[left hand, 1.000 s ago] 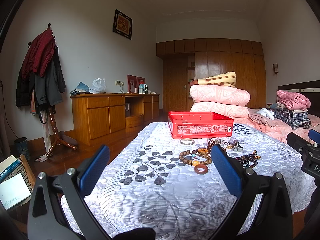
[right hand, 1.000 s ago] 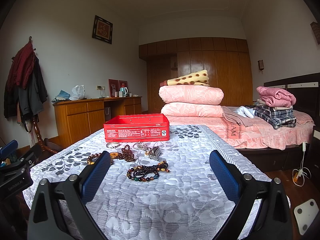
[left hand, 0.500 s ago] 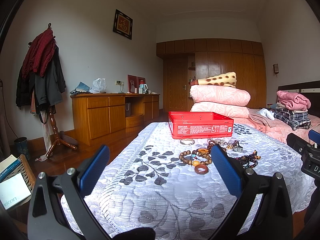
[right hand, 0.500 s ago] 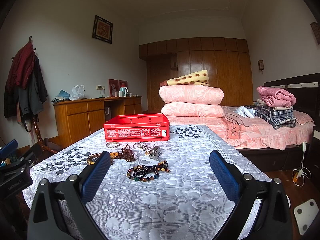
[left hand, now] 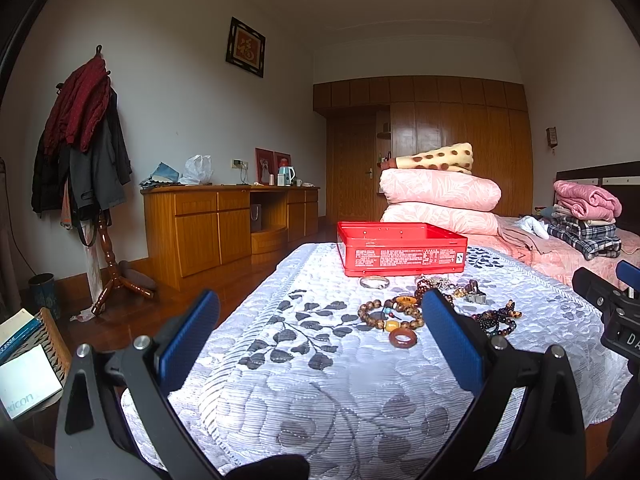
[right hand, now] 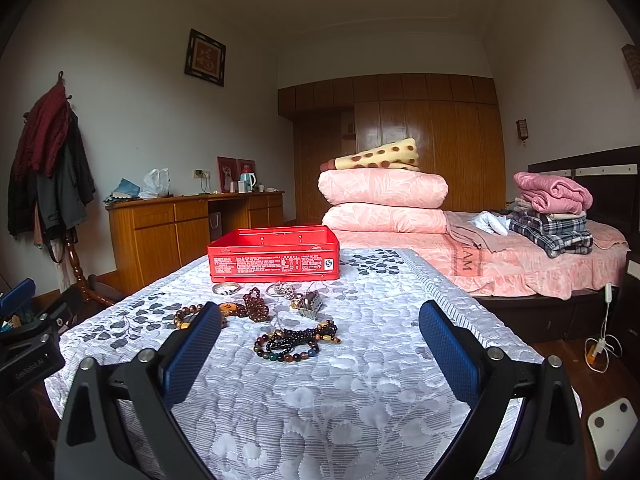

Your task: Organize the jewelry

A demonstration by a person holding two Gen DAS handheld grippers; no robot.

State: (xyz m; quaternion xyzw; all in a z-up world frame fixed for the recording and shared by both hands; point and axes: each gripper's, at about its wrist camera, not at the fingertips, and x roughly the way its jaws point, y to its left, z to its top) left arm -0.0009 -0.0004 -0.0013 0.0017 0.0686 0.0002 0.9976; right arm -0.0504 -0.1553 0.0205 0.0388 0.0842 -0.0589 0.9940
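Nothing is sorted yet: your left tool and right tool both hang released and empty, while the bracelets, ring and bangle lie mid-frame on the quilted surface before the red tin.

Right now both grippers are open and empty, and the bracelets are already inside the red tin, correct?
Not quite. Both the left gripper and right gripper are open and empty, but the bracelets lie on the quilt in front of the red tin, not inside it, as the right wrist view shows.
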